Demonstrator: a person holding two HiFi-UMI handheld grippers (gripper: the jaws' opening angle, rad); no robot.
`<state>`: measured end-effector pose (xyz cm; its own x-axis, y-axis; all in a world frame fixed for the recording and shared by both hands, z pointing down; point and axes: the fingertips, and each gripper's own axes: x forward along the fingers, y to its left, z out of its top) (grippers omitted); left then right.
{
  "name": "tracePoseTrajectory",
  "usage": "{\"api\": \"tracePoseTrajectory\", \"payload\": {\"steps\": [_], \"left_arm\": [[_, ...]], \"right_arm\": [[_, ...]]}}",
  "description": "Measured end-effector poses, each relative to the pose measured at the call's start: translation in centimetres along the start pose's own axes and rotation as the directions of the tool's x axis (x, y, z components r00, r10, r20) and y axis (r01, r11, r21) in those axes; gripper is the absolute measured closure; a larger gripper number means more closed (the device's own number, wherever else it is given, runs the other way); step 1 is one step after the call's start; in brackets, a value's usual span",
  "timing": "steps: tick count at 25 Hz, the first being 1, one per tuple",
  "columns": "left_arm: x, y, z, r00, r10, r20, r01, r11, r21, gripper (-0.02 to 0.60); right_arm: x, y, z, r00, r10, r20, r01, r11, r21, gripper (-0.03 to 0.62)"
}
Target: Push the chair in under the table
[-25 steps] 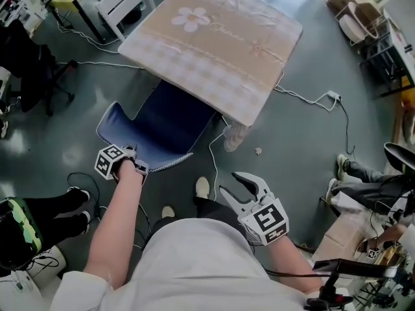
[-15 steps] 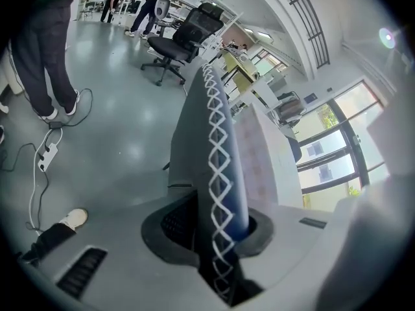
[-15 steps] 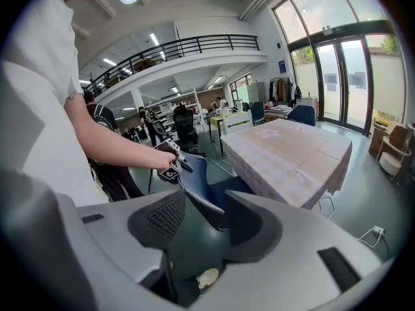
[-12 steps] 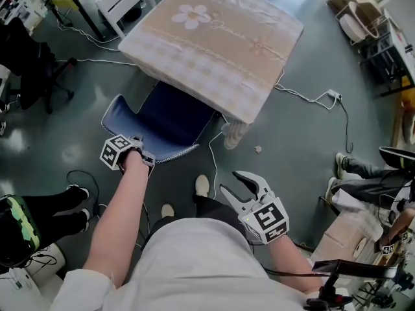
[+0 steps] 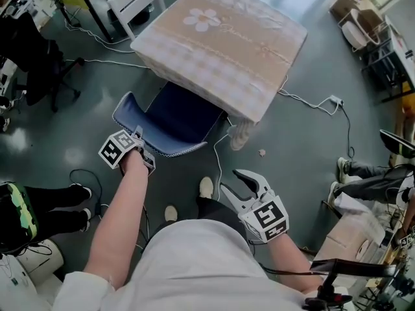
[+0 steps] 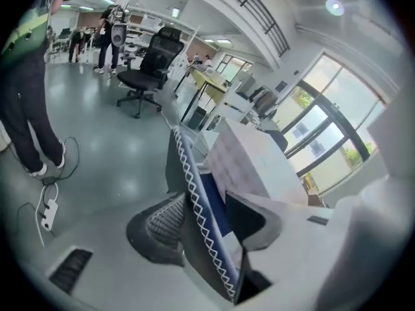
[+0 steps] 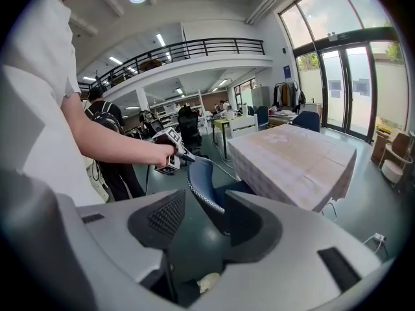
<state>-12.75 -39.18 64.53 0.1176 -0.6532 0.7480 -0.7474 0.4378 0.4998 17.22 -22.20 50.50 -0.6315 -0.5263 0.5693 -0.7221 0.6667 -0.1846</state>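
A blue chair [image 5: 175, 118] stands with its seat partly under the table [image 5: 220, 44], which wears a beige checked cloth with a flower. My left gripper [image 5: 139, 140] is at the top rim of the chair back [image 6: 194, 193]. Its jaws are opening, and the white-stitched rim runs between them with a dark gap on the right side. My right gripper [image 5: 231, 183] hangs open and empty near my body, well short of the chair. In the right gripper view its jaws [image 7: 198, 219] frame the chair [image 7: 204, 190] and the table [image 7: 292, 161].
A white chair [image 5: 136, 2] stands beyond the table at the left, and a black office chair [image 5: 39, 70] farther left. Cables [image 5: 311, 99] trail over the grey floor. A person's legs [image 5: 65, 212] are at my left; another person sits at the right [image 5: 369, 173].
The chair has slid a little farther under the table. My left gripper has followed its back, lifted and rolled. The right gripper has barely shifted.
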Motion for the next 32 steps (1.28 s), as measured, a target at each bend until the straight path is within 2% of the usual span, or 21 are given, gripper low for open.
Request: {"api": "tracePoseTrajectory", "payload": {"steps": [2, 4, 6, 8, 10, 11, 12, 15, 17, 21, 25, 27, 29, 32], "left_arm": [[-2.3, -0.8, 1.4, 0.997, -0.069, 0.04, 0.066, 0.996, 0.068, 0.389], [-4.9, -1.4, 2.3, 0.985, -0.16, 0.057, 0.153, 0.981, 0.122, 0.39], [-7.7, -1.7, 2.8, 0.965, -0.252, 0.07, 0.236, 0.955, 0.18, 0.39], [-10.8, -1.6, 3.0, 0.94, -0.332, 0.078, 0.303, 0.918, 0.255, 0.401], [-14.2, -1.5, 2.7, 0.91, -0.409, 0.064, 0.366, 0.868, 0.337, 0.443], [-16.0, -1.4, 2.3, 0.895, -0.444, 0.048, 0.395, 0.837, 0.379, 0.485], [-17.8, -1.2, 2.0, 0.879, -0.476, 0.029, 0.421, 0.804, 0.42, 0.501], [-23.1, -0.6, 0.7, 0.826, -0.563, -0.039, 0.494, 0.687, 0.533, 0.572], [-26.2, 0.2, -0.5, 0.786, -0.61, -0.1, 0.549, 0.616, 0.565, 0.572], [-30.6, 3.3, -3.2, 0.745, -0.633, -0.212, 0.61, 0.516, 0.601, 0.572], [-34.3, 5.7, -5.6, 0.71, -0.633, -0.308, 0.642, 0.403, 0.653, 0.572], [-35.9, 6.5, -6.2, 0.699, -0.631, -0.337, 0.647, 0.359, 0.672, 0.572], [-37.2, 7.5, -6.5, 0.686, -0.634, -0.356, 0.661, 0.34, 0.669, 0.572], [-38.8, 8.6, -7.0, 0.655, -0.65, -0.386, 0.691, 0.308, 0.654, 0.572]], "right_arm": [[0.4, 1.2, 0.3, 1.0, 0.003, 0.005, -0.003, 1.0, -0.013, 0.396], [0.7, 2.6, 0.9, 1.0, 0.008, 0.012, -0.008, 1.0, -0.028, 0.396], [1.2, 4.3, 1.4, 1.0, 0.012, 0.018, -0.011, 0.999, -0.047, 0.396], [1.7, 6.1, 1.8, 1.0, 0.015, 0.024, -0.014, 0.998, -0.068, 0.401], [1.9, 8.1, 2.0, 1.0, 0.014, 0.028, -0.012, 0.996, -0.093, 0.434], [2.0, 9.0, 2.1, 1.0, 0.011, 0.029, -0.008, 0.994, -0.106, 0.463], [2.1, 10.0, 2.3, 0.999, 0.007, 0.033, -0.003, 0.993, -0.116, 0.489], [2.2, 13.0, 3.0, 0.999, -0.001, 0.048, 0.007, 0.991, -0.135, 0.551], [2.3, 15.2, 3.2, 0.999, -0.004, 0.054, 0.011, 0.99, -0.14, 0.57], [2.5, 19.8, 3.2, 0.998, -0.002, 0.06, 0.012, 0.986, -0.166, 0.579], [2.4, 23.7, 3.1, 0.998, -0.015, 0.061, 0.026, 0.983, -0.182, 0.58], [2.3, 25.5, 3.0, 0.998, -0.015, 0.058, 0.026, 0.982, -0.189, 0.58], [2.4, 27.6, 2.9, 0.998, -0.001, 0.06, 0.013, 0.981, -0.196, 0.58], [2.7, 30.2, 2.5, 0.998, 0.008, 0.062, 0.005, 0.979, -0.202, 0.58]]}}
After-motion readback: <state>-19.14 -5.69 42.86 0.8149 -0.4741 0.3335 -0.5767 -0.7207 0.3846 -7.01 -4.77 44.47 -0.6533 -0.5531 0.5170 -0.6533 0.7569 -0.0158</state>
